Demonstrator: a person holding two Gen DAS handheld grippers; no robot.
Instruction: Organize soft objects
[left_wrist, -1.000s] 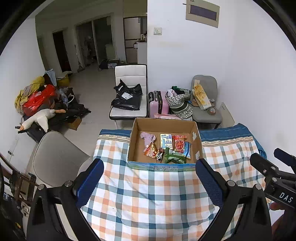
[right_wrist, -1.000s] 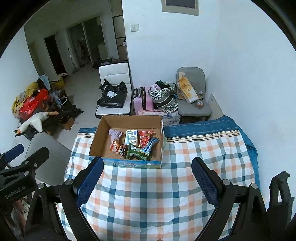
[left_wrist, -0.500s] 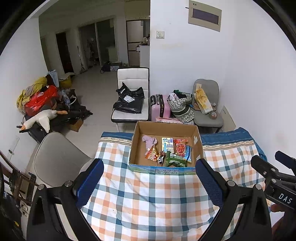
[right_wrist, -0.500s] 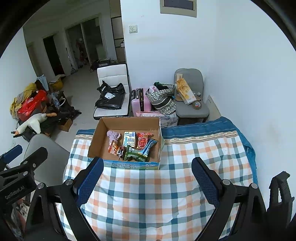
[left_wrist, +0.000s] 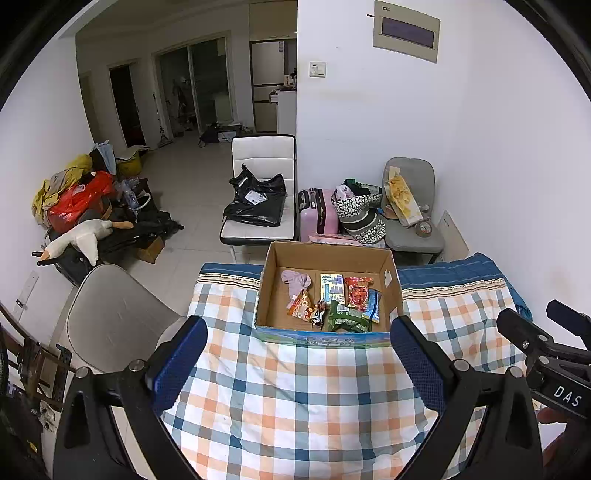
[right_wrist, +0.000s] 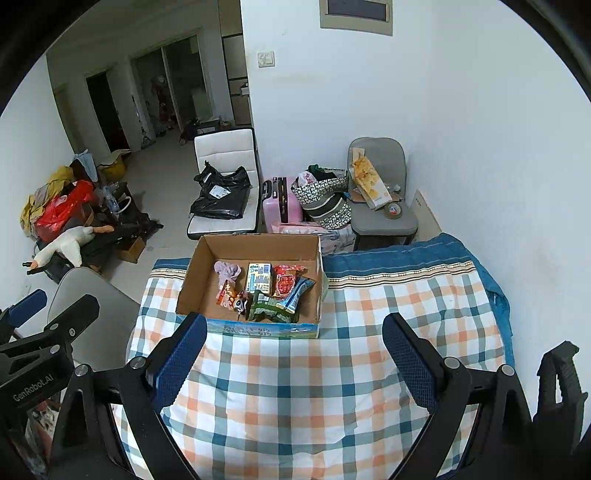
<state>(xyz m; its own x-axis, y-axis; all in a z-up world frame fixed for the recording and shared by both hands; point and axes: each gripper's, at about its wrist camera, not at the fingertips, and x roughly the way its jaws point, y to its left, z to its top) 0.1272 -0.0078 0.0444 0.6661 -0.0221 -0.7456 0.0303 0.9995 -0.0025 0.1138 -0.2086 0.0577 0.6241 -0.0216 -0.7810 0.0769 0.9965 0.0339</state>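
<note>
On the plaid blanket (left_wrist: 295, 398), at its far end, sat the cardboard box (left_wrist: 327, 254), top open, w/ the soft stuff bunched toward its front-right corner: lilac cloth bundle (left_wrist: 295, 280) at back left, blue-white packet (left_wrist: 331, 288) beside it, red packet (left_wrist: 357, 291) next, green bag (left_wrist: 345, 319) up front, orange snack pack (left_wrist: 301, 306) at front left. Left gripper (left_wrist: 297, 356) hung over the near blanket, jaws spread wide, nothing between the blue pads (left_wrist: 181, 362). Right gripper (right_wrist: 293, 350) same deal, wide apart & empty, box (right_wrist: 251, 325) just beyond its left pad. Both well short of the goods. Behind: white chair (left_wrist: 262, 166) w/ black bag (left_wrist: 255, 199), pink suitcase (left_wrist: 317, 214), grey chair (left_wrist: 413, 221), goose plush (left_wrist: 79, 240) on the floor pile.
</note>
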